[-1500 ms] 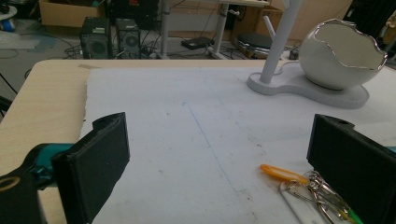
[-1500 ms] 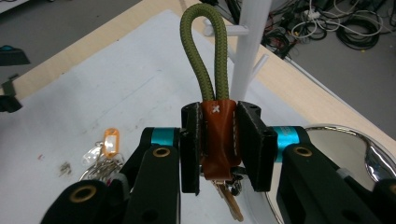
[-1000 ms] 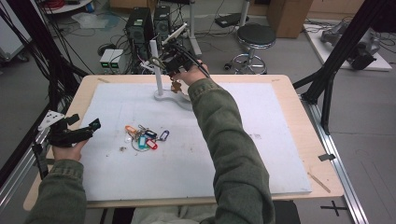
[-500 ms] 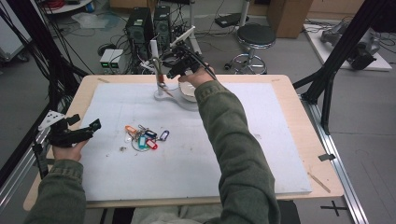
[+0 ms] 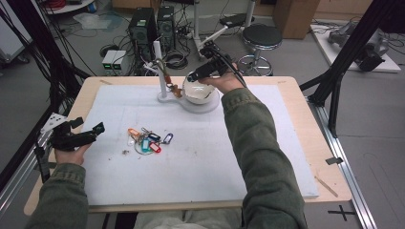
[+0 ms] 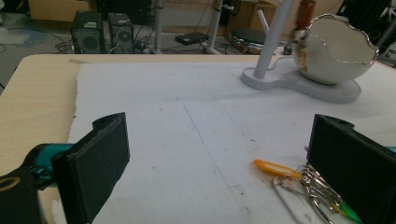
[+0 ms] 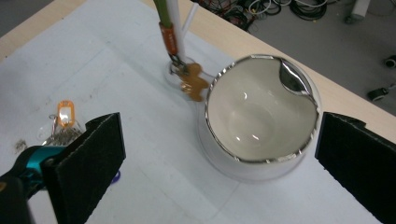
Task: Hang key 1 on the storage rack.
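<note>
Now the right hand-held gripper (image 5: 198,75) hangs over the bowl (image 5: 199,90) at the far side of the surface (image 5: 286,157), its jaws having just been opening; they stand wide apart with nothing between them, and in the right gripper view the bowl's silver rim (image 7: 261,109) lies below and between the two black pads. Just beside the bowl a white stand (image 5: 160,71) rises from the shared white base, with an orange tag (image 7: 169,37) and a brown gingerbread-shaped charm (image 7: 194,83) hanging on it. The left hand-held gripper (image 5: 90,133) rests at the near left edge, jaws apart and empty. Near it lies a bunch of keys (image 5: 147,141) with coloured tags, well apart from the bowl.
</note>
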Demonstrator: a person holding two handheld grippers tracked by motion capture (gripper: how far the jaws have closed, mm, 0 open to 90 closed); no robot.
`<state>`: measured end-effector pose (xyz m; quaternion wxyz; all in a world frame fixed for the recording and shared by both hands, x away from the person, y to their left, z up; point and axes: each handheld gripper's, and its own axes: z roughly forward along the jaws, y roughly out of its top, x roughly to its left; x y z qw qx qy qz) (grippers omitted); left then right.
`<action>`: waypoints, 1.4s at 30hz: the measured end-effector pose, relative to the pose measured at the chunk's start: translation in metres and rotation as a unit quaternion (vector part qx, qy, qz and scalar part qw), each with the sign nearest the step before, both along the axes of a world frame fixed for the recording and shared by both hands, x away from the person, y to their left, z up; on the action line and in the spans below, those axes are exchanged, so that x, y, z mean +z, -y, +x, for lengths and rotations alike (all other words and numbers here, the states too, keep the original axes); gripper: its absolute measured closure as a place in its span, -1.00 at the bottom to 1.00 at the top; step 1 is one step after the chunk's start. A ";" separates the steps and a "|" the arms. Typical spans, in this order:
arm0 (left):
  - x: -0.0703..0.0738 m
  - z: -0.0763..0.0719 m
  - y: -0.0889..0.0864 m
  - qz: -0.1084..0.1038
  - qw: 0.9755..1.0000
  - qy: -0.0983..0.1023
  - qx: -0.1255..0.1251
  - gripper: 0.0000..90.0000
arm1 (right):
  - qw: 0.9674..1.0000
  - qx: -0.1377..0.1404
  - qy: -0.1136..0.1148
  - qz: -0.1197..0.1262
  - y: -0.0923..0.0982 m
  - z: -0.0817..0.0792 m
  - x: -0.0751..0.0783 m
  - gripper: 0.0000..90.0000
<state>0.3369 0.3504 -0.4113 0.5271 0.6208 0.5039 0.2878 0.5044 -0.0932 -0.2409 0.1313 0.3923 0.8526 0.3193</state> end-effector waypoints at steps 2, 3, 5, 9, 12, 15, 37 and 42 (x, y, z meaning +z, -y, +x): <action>0.000 0.000 0.000 0.000 1.000 0.000 0.001 -0.86 | 1.000 -0.008 -0.001 0.007 0.012 -0.006 0.001 -0.98; 0.000 0.000 0.000 0.000 1.000 -0.001 0.001 -0.86 | 1.000 -0.010 0.001 0.008 0.015 -0.007 0.000 -0.98; 0.000 0.000 0.001 0.001 1.000 -0.001 0.001 -0.86 | 1.000 -0.018 -0.001 0.012 0.022 -0.009 -0.002 -0.98; 0.000 0.000 0.001 0.002 1.000 -0.002 0.000 -0.86 | 1.000 -0.028 -0.005 0.012 0.031 -0.012 -0.008 -0.98; 0.000 0.000 0.001 0.003 1.000 -0.004 0.000 -0.86 | 0.999 -0.031 -0.003 0.019 0.041 -0.017 -0.011 -0.98; 0.000 0.000 0.001 0.003 1.000 -0.005 0.000 -0.86 | 0.999 -0.036 -0.002 0.023 0.049 -0.021 -0.013 -0.98; 0.001 -0.002 0.001 0.007 1.000 -0.006 0.003 -0.86 | 0.997 -0.061 0.020 0.034 0.098 -0.058 -0.016 -0.98; 0.001 -0.002 0.002 0.008 1.000 -0.005 0.004 -0.86 | 0.997 -0.063 0.016 0.031 0.114 -0.066 -0.028 -0.98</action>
